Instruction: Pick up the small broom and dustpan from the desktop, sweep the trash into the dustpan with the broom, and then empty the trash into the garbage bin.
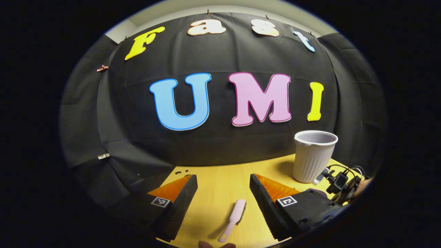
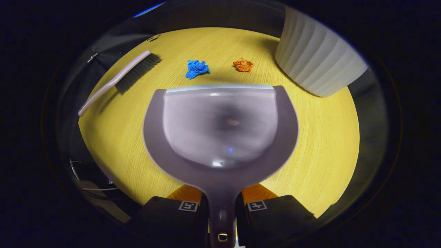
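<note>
In the right gripper view my right gripper (image 2: 221,206) is shut on the handle of the grey dustpan (image 2: 220,127), which lies flat on the yellow desktop (image 2: 324,137) with its lip facing away. Just past the lip lie a crumpled blue scrap (image 2: 197,68) and a crumpled orange scrap (image 2: 243,64). The pale pink broom (image 2: 119,80) rests at the far left, bristles down. In the left gripper view my left gripper (image 1: 224,193) hangs open above the desk, and the broom (image 1: 233,219) lies between and below its fingers, untouched.
A ribbed white garbage bin (image 1: 313,155) stands at the right rear of the desk; in the right gripper view the bin (image 2: 318,60) is close to the dustpan's far right corner. The other gripper's hardware and cables (image 1: 341,182) sit beside the bin. The black cloth wall closes the back.
</note>
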A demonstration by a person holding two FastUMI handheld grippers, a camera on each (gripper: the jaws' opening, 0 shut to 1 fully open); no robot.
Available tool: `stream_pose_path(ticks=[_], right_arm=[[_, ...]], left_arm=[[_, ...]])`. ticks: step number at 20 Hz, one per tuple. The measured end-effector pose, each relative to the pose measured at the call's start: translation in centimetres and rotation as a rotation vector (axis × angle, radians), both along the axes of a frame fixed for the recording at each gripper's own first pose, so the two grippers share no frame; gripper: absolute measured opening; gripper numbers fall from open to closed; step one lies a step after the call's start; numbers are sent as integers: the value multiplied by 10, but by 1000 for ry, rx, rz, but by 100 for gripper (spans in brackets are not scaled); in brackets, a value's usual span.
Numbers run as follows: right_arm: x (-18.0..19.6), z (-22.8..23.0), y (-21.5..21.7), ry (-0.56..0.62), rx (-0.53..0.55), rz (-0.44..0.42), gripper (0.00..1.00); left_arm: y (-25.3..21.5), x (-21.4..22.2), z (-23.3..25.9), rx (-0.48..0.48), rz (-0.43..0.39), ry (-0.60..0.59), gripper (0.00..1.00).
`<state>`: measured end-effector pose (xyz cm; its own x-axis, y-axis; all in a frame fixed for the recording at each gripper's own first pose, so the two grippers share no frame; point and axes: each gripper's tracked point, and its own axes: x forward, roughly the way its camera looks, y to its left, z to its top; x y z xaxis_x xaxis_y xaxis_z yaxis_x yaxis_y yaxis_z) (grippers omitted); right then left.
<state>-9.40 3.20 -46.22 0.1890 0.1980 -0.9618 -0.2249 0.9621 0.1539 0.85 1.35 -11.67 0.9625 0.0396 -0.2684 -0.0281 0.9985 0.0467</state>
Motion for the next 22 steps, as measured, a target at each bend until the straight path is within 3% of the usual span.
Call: stream_pose_path(ticks=[1,2,9,12,14,16,19,22], right_arm=[[0,0,-2,-8,-5,-6,41],[1,4,-3,-25,-11,-5,35],[-7,54,-25,-130,5,17,35],[-14,66,-39,-143,-13,5,31],[-19,71,-47,-141,-22,-15,35],[-25,75,-55,-136,-27,-35,39],[-33,77,-61,-123,-42,-43,35],[-37,79,-63,-115,-46,-46,39]], left_arm=[[1,1,-9,-10,-3,25,96],[1,2,-18,-19,-11,52,97],[-10,4,-121,-46,-142,357,100],[-18,4,-174,-39,-216,529,95],[-24,6,-206,-40,-246,624,95],[-24,8,-235,-42,-254,698,85],[-23,15,-264,-48,-246,780,82],[-22,23,-283,-17,-240,814,73]])
